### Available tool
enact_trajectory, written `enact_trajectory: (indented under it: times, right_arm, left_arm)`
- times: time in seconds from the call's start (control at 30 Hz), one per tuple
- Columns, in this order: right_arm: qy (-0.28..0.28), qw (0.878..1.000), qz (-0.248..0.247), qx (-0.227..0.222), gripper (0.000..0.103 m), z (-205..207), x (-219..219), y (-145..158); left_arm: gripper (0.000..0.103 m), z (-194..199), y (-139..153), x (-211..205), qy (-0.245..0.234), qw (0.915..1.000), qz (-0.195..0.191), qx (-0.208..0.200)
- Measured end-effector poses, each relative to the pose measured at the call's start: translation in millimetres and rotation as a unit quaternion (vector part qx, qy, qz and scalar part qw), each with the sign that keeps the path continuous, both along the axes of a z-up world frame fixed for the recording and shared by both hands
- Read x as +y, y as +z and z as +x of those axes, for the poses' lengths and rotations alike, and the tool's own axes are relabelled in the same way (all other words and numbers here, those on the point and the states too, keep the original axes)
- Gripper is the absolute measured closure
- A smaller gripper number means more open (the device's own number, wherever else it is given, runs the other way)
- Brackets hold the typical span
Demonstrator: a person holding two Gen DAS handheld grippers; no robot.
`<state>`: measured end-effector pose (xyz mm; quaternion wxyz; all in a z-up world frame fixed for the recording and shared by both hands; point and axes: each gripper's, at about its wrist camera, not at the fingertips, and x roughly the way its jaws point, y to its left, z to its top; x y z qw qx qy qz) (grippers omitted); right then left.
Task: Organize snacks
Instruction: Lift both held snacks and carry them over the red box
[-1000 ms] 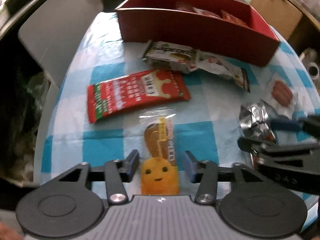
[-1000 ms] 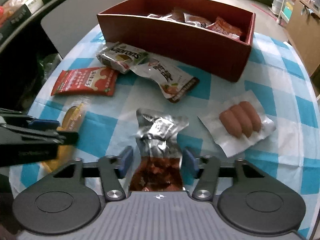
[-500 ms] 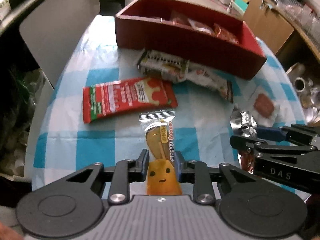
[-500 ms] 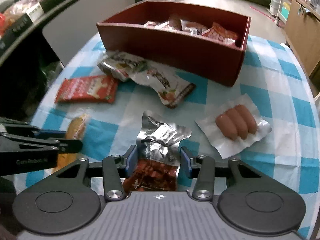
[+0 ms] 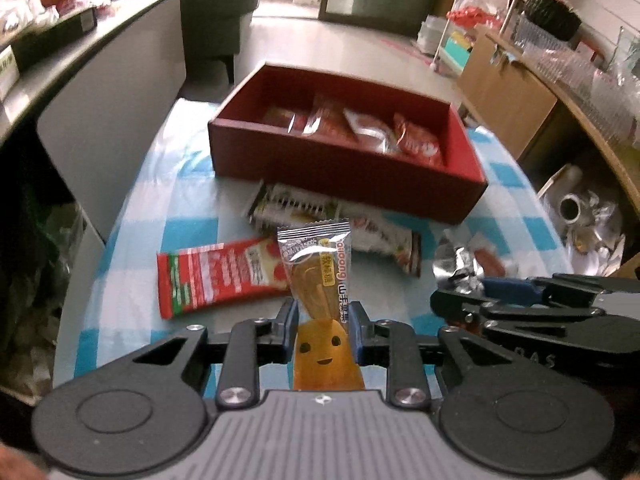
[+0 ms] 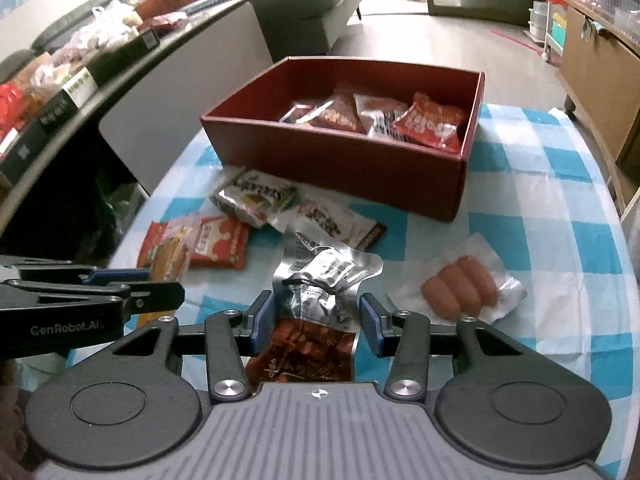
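Note:
My left gripper [image 5: 323, 318] is shut on an orange snack packet with a smiling face [image 5: 320, 280], held off the checked tablecloth. My right gripper [image 6: 318, 314] is shut on a silver foil pouch with dark red contents [image 6: 320, 280], also lifted. A dark red box [image 5: 348, 184] [image 6: 340, 160] stands at the far side of the table with several packets inside. The right gripper shows at the right edge of the left wrist view [image 5: 464, 302]; the left gripper appears at the left of the right wrist view [image 6: 170, 294].
On the cloth lie a red packet [image 5: 216, 276] [image 6: 220, 240], a green-and-white packet [image 6: 252, 196], a long white packet [image 5: 384, 236] [image 6: 340, 224] and a pack of sausages [image 6: 460, 290]. A grey counter [image 6: 120, 80] stands left, wooden furniture [image 5: 512, 92] right.
Both grippers closed on their packets and rose, tilting up. The orange packet and the foil pouch left the cloth, and more of the box's inside shows.

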<state>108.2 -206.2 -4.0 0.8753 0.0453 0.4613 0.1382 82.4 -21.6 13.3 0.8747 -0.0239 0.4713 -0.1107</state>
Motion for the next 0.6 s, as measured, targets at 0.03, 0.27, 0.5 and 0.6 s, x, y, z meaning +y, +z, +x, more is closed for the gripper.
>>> enact_trajectory:
  times: [0.03, 0.27, 0.5, 0.6]
  right_arm:
    - [-0.001, 1.0, 0.001, -0.003, 0.049, 1, 0, 2]
    - [-0.008, 1.0, 0.013, -0.016, 0.049, 11, -2, 12]
    - [-0.019, 0.999, 0.025, -0.033, 0.049, 25, -8, 24]
    - [-0.026, 0.998, 0.034, -0.04, 0.049, 32, -12, 29]
  left_arm:
    - [0.081, 2, 2, -1, -0.001, 1.0, -0.001, -0.003]
    - [0.081, 15, 10, -11, -0.006, 0.9999, -0.004, -0.015]
    - [0.081, 34, 20, -17, 0.0, 0.9994, -0.01, -0.033]
    - [0.081, 43, 23, -20, 0.0, 0.9993, -0.01, -0.036]
